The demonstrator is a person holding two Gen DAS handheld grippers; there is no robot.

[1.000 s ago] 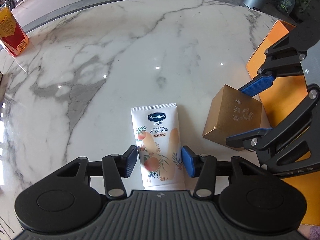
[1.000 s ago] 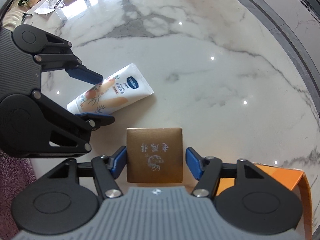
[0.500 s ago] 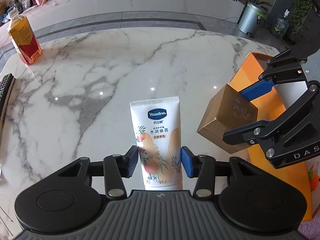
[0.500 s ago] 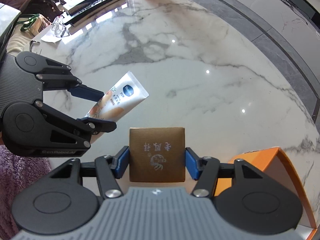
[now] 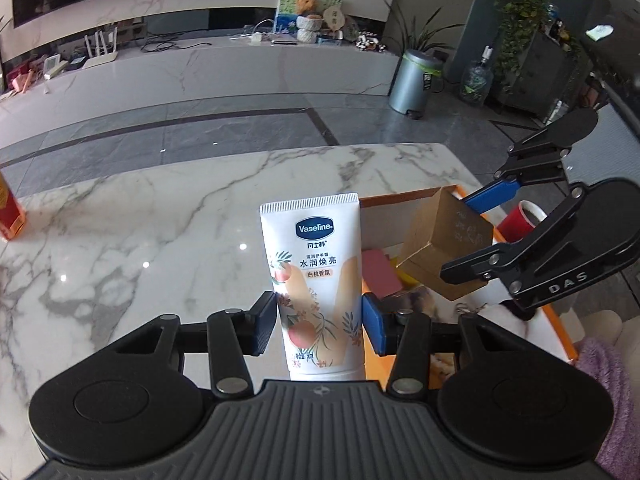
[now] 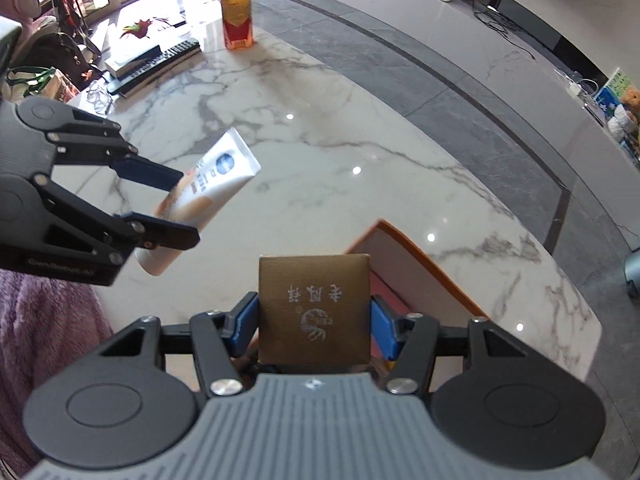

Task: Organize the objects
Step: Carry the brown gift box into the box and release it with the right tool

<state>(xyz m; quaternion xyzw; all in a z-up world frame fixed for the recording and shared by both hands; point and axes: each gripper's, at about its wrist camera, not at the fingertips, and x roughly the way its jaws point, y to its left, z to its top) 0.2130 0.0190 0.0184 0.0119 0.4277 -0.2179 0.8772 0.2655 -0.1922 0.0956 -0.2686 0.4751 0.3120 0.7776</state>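
Note:
My left gripper [image 5: 320, 326] is shut on a white Vaseline hand-cream tube [image 5: 318, 276] and holds it up off the marble table [image 5: 140, 240], tilted upward. My right gripper [image 6: 314, 320] is shut on a gold-brown square box [image 6: 314, 304], held in the air over the near corner of an orange-rimmed storage box [image 6: 420, 260]. In the left wrist view the gold box [image 5: 444, 240] and the right gripper [image 5: 486, 232] hang over the orange box [image 5: 400, 200]. In the right wrist view the tube [image 6: 208, 192] sits in the left gripper [image 6: 160, 204].
The orange box holds a pink item [image 5: 380, 270], a red cup [image 5: 520, 220] and other things. A bottle of amber drink [image 6: 237, 10] and a remote [image 6: 160, 64] stand at the table's far side. A red carton [image 5: 10, 216] is at the left edge. Purple fleece [image 6: 44, 320] lies nearby.
Both grippers closed on their objects and lifted them off the table. The tube and gold box rose and now hang beside and over the orange box.

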